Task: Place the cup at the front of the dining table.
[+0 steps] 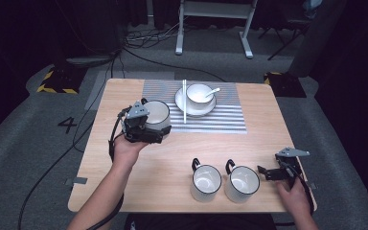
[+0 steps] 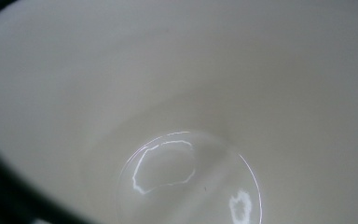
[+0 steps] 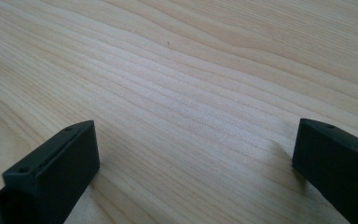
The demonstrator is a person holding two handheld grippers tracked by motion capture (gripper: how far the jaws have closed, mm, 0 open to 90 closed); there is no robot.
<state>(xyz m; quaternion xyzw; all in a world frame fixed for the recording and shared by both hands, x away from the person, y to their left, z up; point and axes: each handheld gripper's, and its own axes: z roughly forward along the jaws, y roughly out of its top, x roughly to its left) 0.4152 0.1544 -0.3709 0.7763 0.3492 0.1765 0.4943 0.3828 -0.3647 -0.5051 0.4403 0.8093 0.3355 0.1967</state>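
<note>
I saw my left gripper (image 1: pixel 154 130) clamped on the rim of a white mug (image 1: pixel 156 113), held by the near-left corner of the striped mat (image 1: pixel 220 120). My right gripper (image 1: pixel 263 171) rested open on the table (image 1: pixel 172 153), just right of two more mugs (image 1: pixel 223 182).

Right gripper (image 3: pixel 193 158): two black jaws rise from the bottom edge, set wide apart, nothing between them. Behind and beneath lies the pale wooden table (image 3: pixel 182 70), grain running diagonally. Tips appear to rest on or just above the wood.
</note>
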